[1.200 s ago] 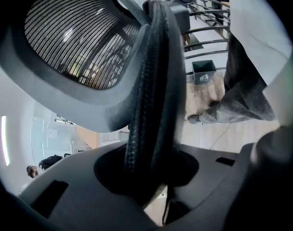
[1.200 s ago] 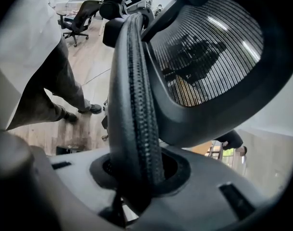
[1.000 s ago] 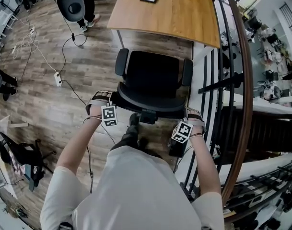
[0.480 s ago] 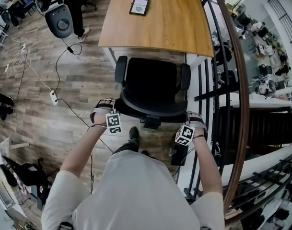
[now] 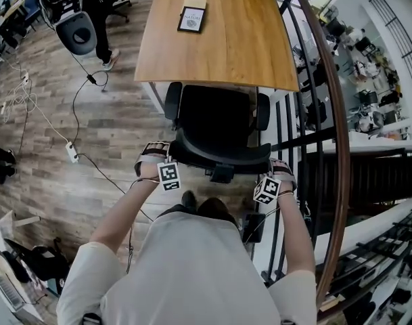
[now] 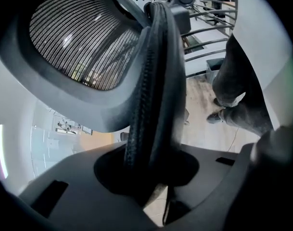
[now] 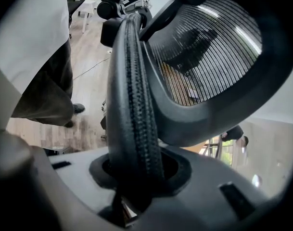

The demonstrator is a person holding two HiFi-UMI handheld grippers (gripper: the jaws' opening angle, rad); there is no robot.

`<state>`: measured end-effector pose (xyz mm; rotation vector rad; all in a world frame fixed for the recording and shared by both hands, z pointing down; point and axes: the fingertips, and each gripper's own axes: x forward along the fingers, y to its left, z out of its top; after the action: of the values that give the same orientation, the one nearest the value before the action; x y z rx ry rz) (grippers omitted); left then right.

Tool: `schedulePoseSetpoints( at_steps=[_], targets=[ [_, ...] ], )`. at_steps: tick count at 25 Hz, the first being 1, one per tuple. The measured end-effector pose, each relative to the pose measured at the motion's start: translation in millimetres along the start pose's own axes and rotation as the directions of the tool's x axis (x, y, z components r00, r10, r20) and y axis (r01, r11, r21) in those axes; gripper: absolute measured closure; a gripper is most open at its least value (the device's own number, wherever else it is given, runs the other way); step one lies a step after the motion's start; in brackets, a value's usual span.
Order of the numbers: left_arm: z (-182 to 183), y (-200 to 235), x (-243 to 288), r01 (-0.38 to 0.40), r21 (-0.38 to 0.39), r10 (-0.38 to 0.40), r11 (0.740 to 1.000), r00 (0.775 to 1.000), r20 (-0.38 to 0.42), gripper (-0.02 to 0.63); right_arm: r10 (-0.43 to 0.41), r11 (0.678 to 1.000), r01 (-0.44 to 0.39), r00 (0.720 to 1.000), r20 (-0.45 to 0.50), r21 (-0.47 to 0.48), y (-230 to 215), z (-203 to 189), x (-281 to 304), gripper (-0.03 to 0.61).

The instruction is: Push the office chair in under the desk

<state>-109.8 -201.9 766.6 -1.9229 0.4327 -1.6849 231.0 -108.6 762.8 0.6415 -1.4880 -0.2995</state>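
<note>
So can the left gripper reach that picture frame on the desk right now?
Probably not. The left gripper is clamped on the office chair backrest, and the picture frame lies at the far end of the desk, beyond the chair.

wooden desk (image 5: 249, 42) — dark-framed card (image 5: 191, 19) flat on top

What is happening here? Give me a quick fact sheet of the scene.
Scene: a person stands behind a black office chair that faces a wooden desk
Left gripper: clamped on the backrest rim, left end
Right gripper: on the rim's right end; jaws just eased open slightly, rim between them
Chair position: seat front at the desk's near edge, not under yet
On desk: dark-framed flat item
</note>
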Motion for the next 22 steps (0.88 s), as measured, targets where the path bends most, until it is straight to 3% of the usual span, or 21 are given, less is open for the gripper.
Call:
schedulePoseSetpoints(
  at_steps=[22],
  targets=[
    [24,95,75,0.002,-0.029,-0.003,1.000,1.000,-0.031,0.502,-0.006,0.999,0.007,0.999,0.033,-0.032,-113,-21,80,0.471]
  ],
)
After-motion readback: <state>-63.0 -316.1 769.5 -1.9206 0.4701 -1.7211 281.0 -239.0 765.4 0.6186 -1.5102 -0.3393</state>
